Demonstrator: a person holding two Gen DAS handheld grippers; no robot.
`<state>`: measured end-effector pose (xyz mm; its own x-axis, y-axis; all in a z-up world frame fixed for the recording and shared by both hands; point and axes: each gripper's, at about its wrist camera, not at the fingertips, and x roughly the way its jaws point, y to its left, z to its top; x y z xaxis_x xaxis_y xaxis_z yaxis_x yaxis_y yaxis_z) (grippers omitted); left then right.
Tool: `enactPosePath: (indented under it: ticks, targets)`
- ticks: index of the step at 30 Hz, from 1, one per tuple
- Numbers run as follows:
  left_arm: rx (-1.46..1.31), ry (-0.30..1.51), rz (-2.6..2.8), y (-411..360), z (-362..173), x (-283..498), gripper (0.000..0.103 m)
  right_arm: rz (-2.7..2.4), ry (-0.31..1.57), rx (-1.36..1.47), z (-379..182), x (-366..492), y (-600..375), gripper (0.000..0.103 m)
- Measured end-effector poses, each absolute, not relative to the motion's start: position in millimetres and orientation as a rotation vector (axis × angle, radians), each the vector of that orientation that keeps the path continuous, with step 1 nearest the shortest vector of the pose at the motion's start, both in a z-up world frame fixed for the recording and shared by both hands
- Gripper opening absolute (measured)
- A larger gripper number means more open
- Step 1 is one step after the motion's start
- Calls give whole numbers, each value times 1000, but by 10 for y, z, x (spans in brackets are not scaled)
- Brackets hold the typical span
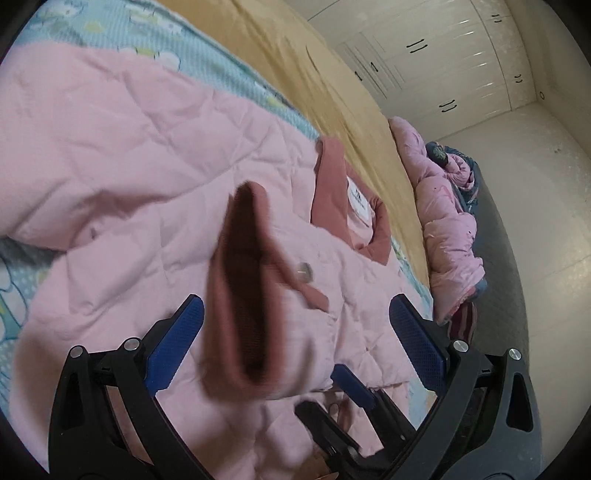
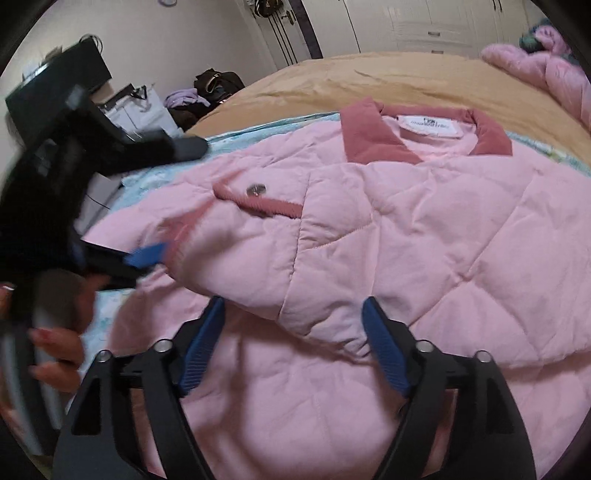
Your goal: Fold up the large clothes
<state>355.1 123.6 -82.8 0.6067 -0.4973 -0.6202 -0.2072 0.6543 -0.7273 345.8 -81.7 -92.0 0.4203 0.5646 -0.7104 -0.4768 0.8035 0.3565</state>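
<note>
- Well, the pink quilted jacket lies front-up on the bed, its dusty-rose collar toward the far side and a white label showing inside the neck.
- Under the jacket is a pale blue patterned sheet; beyond that runs a tan blanket out to the bed's far edge.
- One sleeve is folded across the chest, its rose cuff open toward the left wrist camera, blurred.
- The left claw stands wide, blue pads on either side of that cuff; I cannot tell whether either pad touches the cloth.
- From the right wrist view, the left claw sits at the jacket's left edge, by the sleeve end, with the person's hand on its grip just off the bed's side.
- The right claw is also spread wide, low over the jacket's lower front, just short of the folded sleeve's near edge, with nothing between its pads but fabric beneath.
- A metal snap sits beside the rose-trimmed pocket flap.
- A second pink puffy garment is heaped at the bed's far corner, well apart from the jacket.
- Past the bed there is open pale floor up to white wardrobe doors; on the other side, bags and dark clutter crowd the wall.
</note>
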Motion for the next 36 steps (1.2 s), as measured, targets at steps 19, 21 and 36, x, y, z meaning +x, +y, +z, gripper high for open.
enactPosePath:
  ticks: [19, 21, 36]
  targets:
    - [-591, 946, -126, 830, -914, 3588, 38, 194, 766, 323, -413, 3598, -2785, 80]
    - [-570, 916, -126, 826, -848, 3573, 15, 155, 749, 371, -421, 3588, -3013, 80]
    - [-421, 653, -164, 870, -167, 3396, 10, 47, 705, 425, -367, 3587, -3474, 63]
